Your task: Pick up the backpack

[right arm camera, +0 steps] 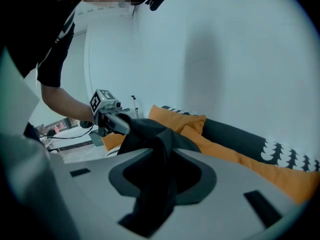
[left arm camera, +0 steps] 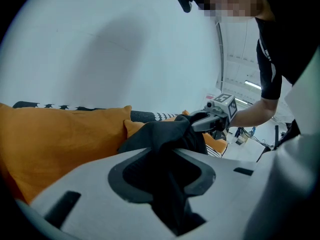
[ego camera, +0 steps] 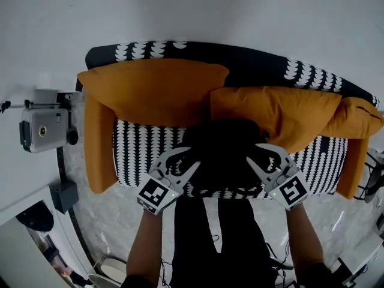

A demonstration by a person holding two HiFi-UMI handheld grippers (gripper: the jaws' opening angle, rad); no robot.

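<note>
Left gripper (ego camera: 192,157) is shown clenched on black fabric of the backpack (ego camera: 222,152). In the left gripper view the fabric is seen bunched in the gap between the two jaws and pinched there. Right gripper (ego camera: 252,155) is clenched on the same backpack, with a fold of fabric likewise caught between its jaws in the right gripper view.

In the head view the backpack is placed at the centre, over the front edge of the sofa (ego camera: 141,143). The left gripper is set at its 8 o'clock and the right gripper at its 4 o'clock, and both are pointed inward. Between the two grippers the fabric is drawn up into a ridge. Whether the base of the backpack is touching the seat cannot be told.

Two orange cushions are propped along the sofa back, one (ego camera: 156,92) at 11 o'clock of the backpack and one (ego camera: 276,110) at 2 o'clock. The seat is covered in a black-and-white pattern.

A grey box (ego camera: 42,129) is seen at 9 o'clock of the sofa, against the white wall (ego camera: 198,11). Both forearms are seen entering from 6 o'clock, above the pale floor (ego camera: 120,221).
</note>
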